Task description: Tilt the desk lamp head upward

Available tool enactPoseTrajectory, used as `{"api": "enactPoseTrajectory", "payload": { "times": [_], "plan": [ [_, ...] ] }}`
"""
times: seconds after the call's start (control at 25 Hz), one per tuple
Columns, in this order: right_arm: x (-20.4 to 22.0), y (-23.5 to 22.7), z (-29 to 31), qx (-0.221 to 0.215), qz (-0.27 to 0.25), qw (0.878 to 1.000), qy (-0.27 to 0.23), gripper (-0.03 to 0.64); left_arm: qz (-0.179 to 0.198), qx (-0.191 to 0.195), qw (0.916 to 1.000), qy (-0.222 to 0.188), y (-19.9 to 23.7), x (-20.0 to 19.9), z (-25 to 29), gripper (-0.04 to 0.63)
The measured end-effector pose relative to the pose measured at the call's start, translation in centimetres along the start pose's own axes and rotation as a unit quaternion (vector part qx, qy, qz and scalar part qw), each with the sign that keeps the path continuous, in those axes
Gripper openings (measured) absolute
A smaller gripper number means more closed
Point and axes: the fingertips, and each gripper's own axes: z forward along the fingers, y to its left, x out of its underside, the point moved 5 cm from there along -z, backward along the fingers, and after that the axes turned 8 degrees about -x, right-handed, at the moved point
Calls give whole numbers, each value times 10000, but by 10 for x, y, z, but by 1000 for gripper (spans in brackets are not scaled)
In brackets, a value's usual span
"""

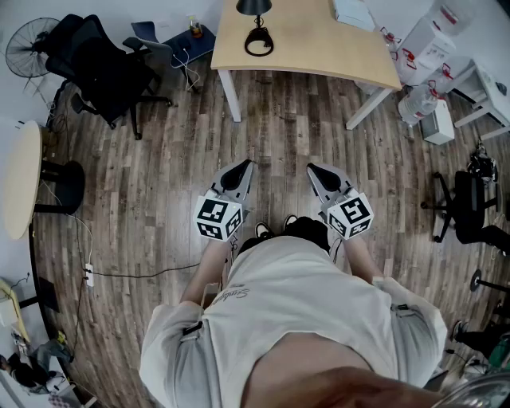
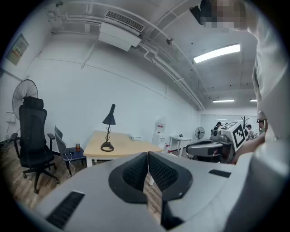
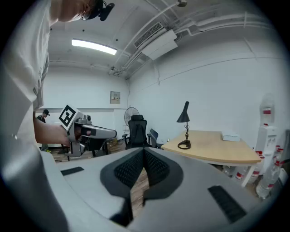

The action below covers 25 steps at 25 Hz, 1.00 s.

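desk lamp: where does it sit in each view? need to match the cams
Head view: the desk lamp is at the top edge, near centre, seen from above.
Left gripper view: left of centre, upright in the middle distance.
Right gripper view: right of centre, upright.
Shared landmark: the light wooden desk it stands on, which shows in all three views.

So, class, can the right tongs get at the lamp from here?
Probably not yet: the right tongs are shut near the body, the lamp far off on the desk. Only bare floor lies between.
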Motion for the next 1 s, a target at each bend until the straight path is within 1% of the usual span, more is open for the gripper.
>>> {"api": "enactPoseTrajectory", "payload": {
  "times": [0.12,0.36,0.52,0.6,0.72,0.84,1.0],
  "plan": [
    [-4,5,9,-24,-90,10000,-4,-5,3,6,10000,-74,8,1,-4,15],
    [-14,6,22,-83,-197,9998,-15,-5,-116,1,9998,-161,20,0,-3,15],
    [-22,-2,34,6,-120,9996,-237,-5,-140,43,9998,-144,32,-3,4,15],
    [-21,-6,40,1,-89,9998,-195,-5,-208,-8,9997,-120,37,-3,8,15],
    [-14,-15,51,-34,-46,10000,-50,-5,-306,-97,9994,-87,47,2,14,16],
    [-6,-29,69,-50,131,9999,12,-5,-339,-197,9992,21,63,8,24,15],
    [-5,-61,102,-146,295,9994,46,-5,-345,-257,9989,168,84,0,57,15]
  ]
}}
